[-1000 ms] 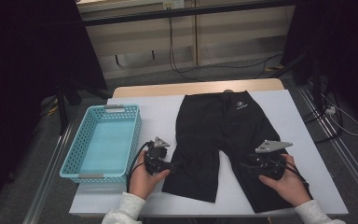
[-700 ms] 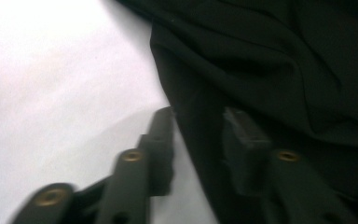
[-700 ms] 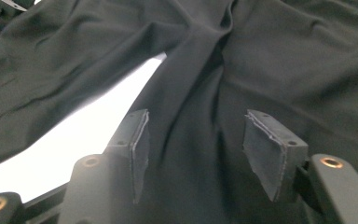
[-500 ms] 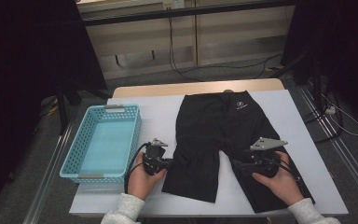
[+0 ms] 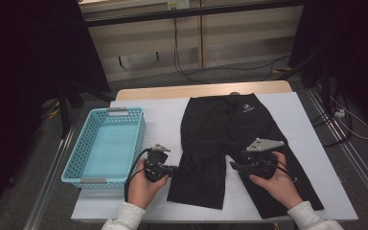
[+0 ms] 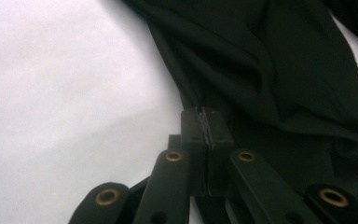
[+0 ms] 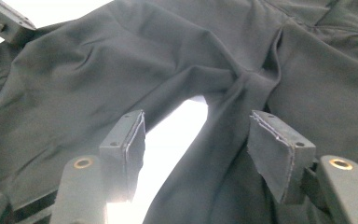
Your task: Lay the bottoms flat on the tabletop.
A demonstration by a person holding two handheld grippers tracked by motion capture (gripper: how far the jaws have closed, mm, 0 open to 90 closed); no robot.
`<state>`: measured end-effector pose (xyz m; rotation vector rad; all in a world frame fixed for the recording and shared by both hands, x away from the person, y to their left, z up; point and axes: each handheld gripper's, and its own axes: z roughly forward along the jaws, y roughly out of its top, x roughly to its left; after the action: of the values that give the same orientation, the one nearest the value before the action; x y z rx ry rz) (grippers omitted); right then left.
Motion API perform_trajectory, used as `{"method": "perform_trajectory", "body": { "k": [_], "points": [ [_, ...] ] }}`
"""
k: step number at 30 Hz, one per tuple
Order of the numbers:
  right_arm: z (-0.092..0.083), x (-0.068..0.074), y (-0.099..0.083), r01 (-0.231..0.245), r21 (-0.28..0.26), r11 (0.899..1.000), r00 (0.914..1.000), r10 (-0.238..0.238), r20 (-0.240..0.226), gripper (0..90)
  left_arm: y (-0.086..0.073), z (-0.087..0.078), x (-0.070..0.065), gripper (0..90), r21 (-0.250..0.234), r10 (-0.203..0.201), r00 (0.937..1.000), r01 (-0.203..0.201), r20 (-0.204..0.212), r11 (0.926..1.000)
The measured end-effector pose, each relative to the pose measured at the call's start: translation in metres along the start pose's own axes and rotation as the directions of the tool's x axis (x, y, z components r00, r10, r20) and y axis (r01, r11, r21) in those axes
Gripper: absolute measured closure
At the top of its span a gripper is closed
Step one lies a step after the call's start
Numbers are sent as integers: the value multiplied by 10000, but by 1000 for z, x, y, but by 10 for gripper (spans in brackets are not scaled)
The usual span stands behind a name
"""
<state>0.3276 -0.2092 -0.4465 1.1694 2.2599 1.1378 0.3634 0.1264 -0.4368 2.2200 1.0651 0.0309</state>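
My left gripper (image 5: pixel 171 168) is clenched on the outer side edge of the black shorts (image 5: pixel 230 129), the fold of cloth caught between the pads in the left gripper view (image 6: pixel 207 126), where the fabric runs away up and to the right from the jaws. My right gripper (image 5: pixel 235 166) is released, jaws standing wide apart, and it points leftward across the shorts toward the crotch. In the right gripper view the white gap between the two legs sits right between the open pads (image 7: pixel 279 149), with the crotch seam bunched just beyond them.

The shorts lie flat on the white bench (image 5: pixel 163 120), waistband at the far edge, both legs pointing toward me, so their long axis runs from me away across the bench. The blue basket (image 5: pixel 72 163) stands to the left of them, just beside my left hand (image 5: pixel 141 189) and well apart from my right hand (image 5: pixel 275 184).

What the next move turns on, as I judge it: the right leg's inner edge lies just ahead and a little right of my open gripper, so that hand is the nearer one to take it. With one side edge already held and the inseam gripped, I could fold the garment across its long axis line, leg over leg, toward the basket side
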Motion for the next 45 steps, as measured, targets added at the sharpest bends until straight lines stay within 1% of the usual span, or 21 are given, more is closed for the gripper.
{"method": "perform_trajectory", "body": {
  "k": [4, 7, 8, 10, 11, 14, 16, 17, 18, 19, 20, 21, 23, 27, 29, 30, 34, 37, 39, 43, 45],
  "points": [
    [5, 5, 5, 130, 16, 9999, 9998, -130, -141, 377, -5, -5, 0, 887, -42, -177, 9997, 178, 183, 9998],
    [12, 12, 9, 252, 48, 9997, 9993, -251, -291, 388, -10, -4, -1, 885, 101, -387, 9988, 384, 301, 9992],
    [14, 14, 10, 314, 92, 9995, 9989, -311, -340, 394, -11, -3, 0, 885, 276, -354, 9988, 345, 340, 9990],
    [22, 19, 12, 391, 335, 9987, 9982, -375, -460, 420, -14, 1, 1, 877, 449, -338, 9990, 325, 297, 9985],
    [25, 21, 12, 433, 455, 9980, 9979, -411, -497, 432, -15, 1, 1, 877, 414, -406, 9982, 388, 431, 9984],
    [32, 26, 10, 615, 841, 9946, 9965, -564, -621, 479, -15, -1, 2, 861, 344, -455, 9979, 439, 467, 9984],
    [35, 27, 8, 566, 1082, 9925, 9968, -501, -624, 563, -14, 0, 3, 756, 133, -325, 9991, 322, 259, 9994],
    [36, 27, 7, 516, 1160, 9919, 9966, -437, -698, 576, -14, 0, 4, 699, 26, -260, 9994, 260, 231, 9997],
    [36, 27, 6, 460, 1071, 9932, 9968, -386, -705, 602, -13, 1, 4, 656, -168, -225, 9997, 226, 95, 9996],
    [36, 28, 6, 522, 1033, 9933, 9965, -450, -707, 679, -12, 2, 4, 584, -379, -99, 9999, 94, -124, 9992],
    [35, 28, 6, 589, 1044, 9928, 9948, -496, -895, 785, -10, 3, 4, 565, -474, -75, 9999, 69, -114, 9989],
    [34, 28, 6, 506, 1054, 9931, 9928, -386, -1130, 856, -8, 4, 5, 569, -574, -101, 9999, 96, -76, 9983],
    [33, 29, 5, 666, 990, 9929, 9919, -551, -1145, 892, -5, 8, 6, 556, -708, 7, 9998, -21, -210, 9975],
    [27, 24, 5, 459, 873, 9951, 9935, -364, -1075, 894, 3, 19, 9, 567, -886, 16, 10000, -22, -64, 9961],
    [24, 23, 3, 377, 806, 9960, 9935, -287, -1104, 895, 8, 26, 9, 567, -1124, 31, 9998, -52, -190, 9936],
    [23, 23, 3, 347, 803, 9962, 9935, -257, -1108, 894, 11, 28, 10, 583, -1143, 64, 9999, -73, -89, 9934],
    [20, 23, 0, 395, 737, 9965, 9938, -315, -1064, 892, 21, 38, 9, 652, -1202, 194, 9998, -195, -19, 9926],
    [17, 22, -3, 317, 707, 9970, 9948, -247, -986, 892, 27, 44, 9, 783, -1151, 237, 9997, -240, -41, 9931],
    [15, 20, -4, 226, 649, 9976, 9955, -165, -935, 889, 30, 47, 11, 876, -1097, -68, 9997, 93, 232, 9939],
    [13, 17, -6, 86, 568, 9983, 9965, -39, -832, 889, 31, 37, 17, 894, -1085, -333, 9992, 356, 227, 9935],
    [13, 16, -7, 50, 588, 9983, 9967, -2, -807, 886, 31, 23, 19, 894, -1330, -497, 9986, 515, 173, 9898]
  ]
}}
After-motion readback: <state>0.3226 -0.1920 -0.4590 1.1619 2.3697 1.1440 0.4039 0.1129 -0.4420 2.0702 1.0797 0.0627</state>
